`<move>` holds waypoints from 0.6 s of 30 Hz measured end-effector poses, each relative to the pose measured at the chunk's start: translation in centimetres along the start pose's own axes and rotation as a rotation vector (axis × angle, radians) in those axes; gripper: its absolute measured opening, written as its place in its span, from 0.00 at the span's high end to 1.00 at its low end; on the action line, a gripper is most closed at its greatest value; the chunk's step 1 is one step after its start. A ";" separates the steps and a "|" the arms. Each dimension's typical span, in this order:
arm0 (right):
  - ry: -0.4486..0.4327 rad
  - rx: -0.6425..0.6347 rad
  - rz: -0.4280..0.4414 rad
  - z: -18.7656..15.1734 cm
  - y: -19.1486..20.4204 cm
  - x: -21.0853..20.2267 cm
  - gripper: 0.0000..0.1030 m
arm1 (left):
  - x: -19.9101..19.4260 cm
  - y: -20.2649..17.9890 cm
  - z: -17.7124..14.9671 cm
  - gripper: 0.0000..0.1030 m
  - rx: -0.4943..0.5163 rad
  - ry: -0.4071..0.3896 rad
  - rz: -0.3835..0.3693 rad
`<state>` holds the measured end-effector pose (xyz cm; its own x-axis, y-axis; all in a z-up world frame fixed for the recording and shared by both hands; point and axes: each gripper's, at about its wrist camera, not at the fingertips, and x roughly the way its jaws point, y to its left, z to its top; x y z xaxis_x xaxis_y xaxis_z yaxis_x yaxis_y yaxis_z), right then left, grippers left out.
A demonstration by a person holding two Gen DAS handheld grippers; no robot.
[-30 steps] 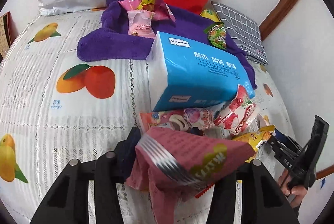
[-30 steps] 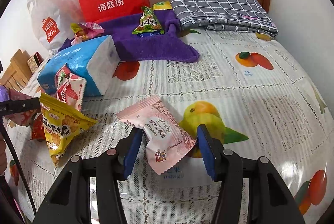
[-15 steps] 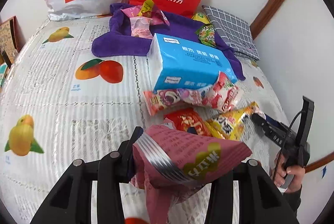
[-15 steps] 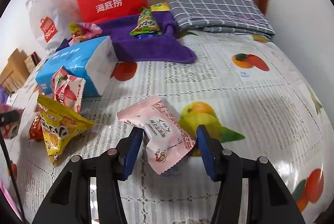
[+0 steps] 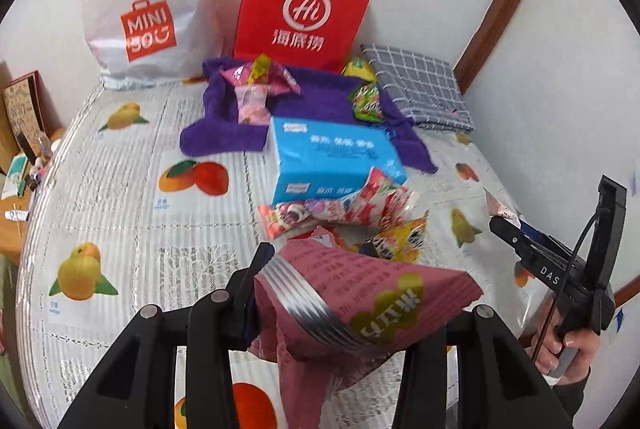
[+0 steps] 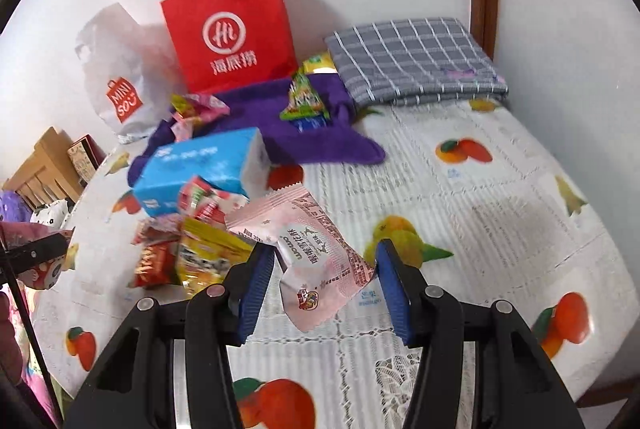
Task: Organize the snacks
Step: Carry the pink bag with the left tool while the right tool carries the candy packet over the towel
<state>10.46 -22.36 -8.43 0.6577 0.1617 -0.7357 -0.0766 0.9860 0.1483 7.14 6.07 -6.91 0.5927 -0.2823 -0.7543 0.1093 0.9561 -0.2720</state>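
1. The left gripper (image 5: 352, 313) is closed on a maroon snack bag (image 5: 360, 309), clear of the table. The crinkly film could slide out of the pinch, since the bag hangs skewed with most of its body drooping below the jaws.
2. The right gripper (image 6: 326, 285) clamps a pale pink packet (image 6: 316, 261) between its blue pads (image 6: 256, 289), also lifted. The puffy, air-filled pillow pack could squirm free or crush.
3. Ahead of both tools, loose glossy wrappers (image 5: 344, 217) lie heaped against a soft blue tissue pack (image 5: 332, 157); a low swing could scatter them.
4. Farther ahead lies a plush purple towel (image 5: 316, 101) with more snacks, before a stiff red paper bag (image 5: 304, 9).
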 end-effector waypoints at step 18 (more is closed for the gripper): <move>-0.094 -0.030 0.106 8.7 1.8 -2.9 0.49 | -1.0 -2.4 6.5 0.60 -0.031 -0.057 0.012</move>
<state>14.97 -21.37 -0.29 0.7118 0.2623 -0.6516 -0.1713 0.9645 0.2011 11.42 4.53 -1.61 0.6384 -0.2649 -0.7227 0.0774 0.9563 -0.2821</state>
